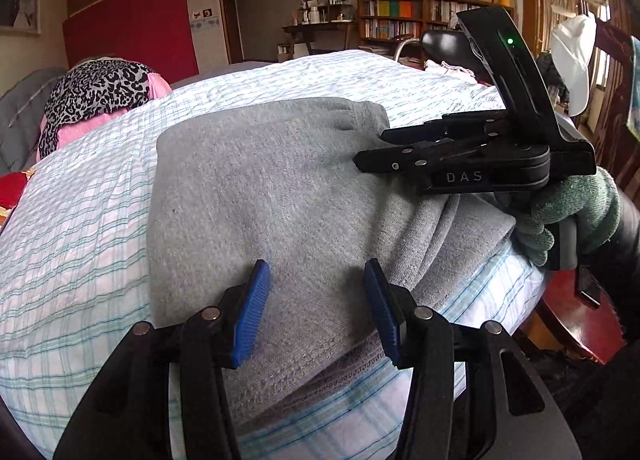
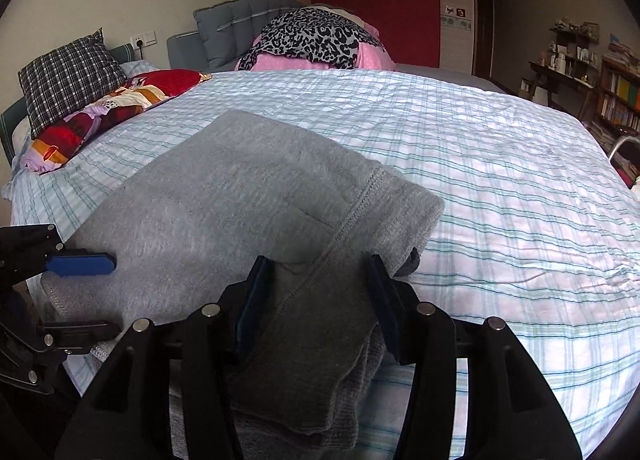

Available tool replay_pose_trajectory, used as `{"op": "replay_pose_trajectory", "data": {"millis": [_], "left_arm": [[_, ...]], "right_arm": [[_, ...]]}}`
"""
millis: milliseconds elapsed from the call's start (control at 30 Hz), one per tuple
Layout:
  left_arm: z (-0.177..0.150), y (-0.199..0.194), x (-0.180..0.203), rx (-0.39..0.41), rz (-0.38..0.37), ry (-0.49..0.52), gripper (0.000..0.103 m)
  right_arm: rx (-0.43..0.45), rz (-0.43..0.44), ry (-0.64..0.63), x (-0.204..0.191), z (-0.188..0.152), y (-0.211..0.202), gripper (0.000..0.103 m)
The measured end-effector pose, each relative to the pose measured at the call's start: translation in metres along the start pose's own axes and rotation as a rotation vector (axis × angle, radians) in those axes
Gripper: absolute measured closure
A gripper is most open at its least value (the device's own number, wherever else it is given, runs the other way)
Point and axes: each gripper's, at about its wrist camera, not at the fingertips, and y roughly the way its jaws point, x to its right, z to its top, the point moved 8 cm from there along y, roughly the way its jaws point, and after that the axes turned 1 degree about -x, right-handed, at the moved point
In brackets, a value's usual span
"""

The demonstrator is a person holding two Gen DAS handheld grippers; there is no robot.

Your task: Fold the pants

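Left wrist view shows us the folded grey pants (image 1: 272,188) lying on the bed (image 1: 80,220), our left gripper (image 1: 316,308) parted over their six-o'clock edge, our right gripper (image 2: 316,300) parted astride their four-o'clock corner.

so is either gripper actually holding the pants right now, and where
Neither. The left gripper and right gripper both stand open over the near edge of the folded grey pants, pads not pressing.

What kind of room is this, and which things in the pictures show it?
Most likely a bedroom in a home. The grey pants lie on a bed with a striped cover, pillows sit at its head, and a bookshelf full of books stands by the far wall.
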Motion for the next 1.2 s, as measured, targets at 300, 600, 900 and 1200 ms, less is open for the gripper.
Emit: {"op": "replay_pose_trajectory", "data": {"millis": [300,600,900,1200], "left_arm": [[0.003,-0.014,-0.004,0.017,-0.04,-0.024,0.053],[-0.001,-0.017,0.001,0.015,-0.043,-0.002,0.053],[-0.011,-0.021,0.002,0.028,-0.044,0.026,0.053],[-0.019,-0.024,-0.001,0.041,-0.04,0.065,0.051]], "right_arm": [[0.121,0.018,0.008,-0.019,0.001,-0.045,0.051],[0.071,-0.087,-0.068,-0.027,-0.04,-0.044,0.047],[0.06,0.035,0.116,-0.007,-0.056,-0.031,0.037],[0.08,0.039,0.136,-0.008,-0.055,-0.032,0.036]]}}
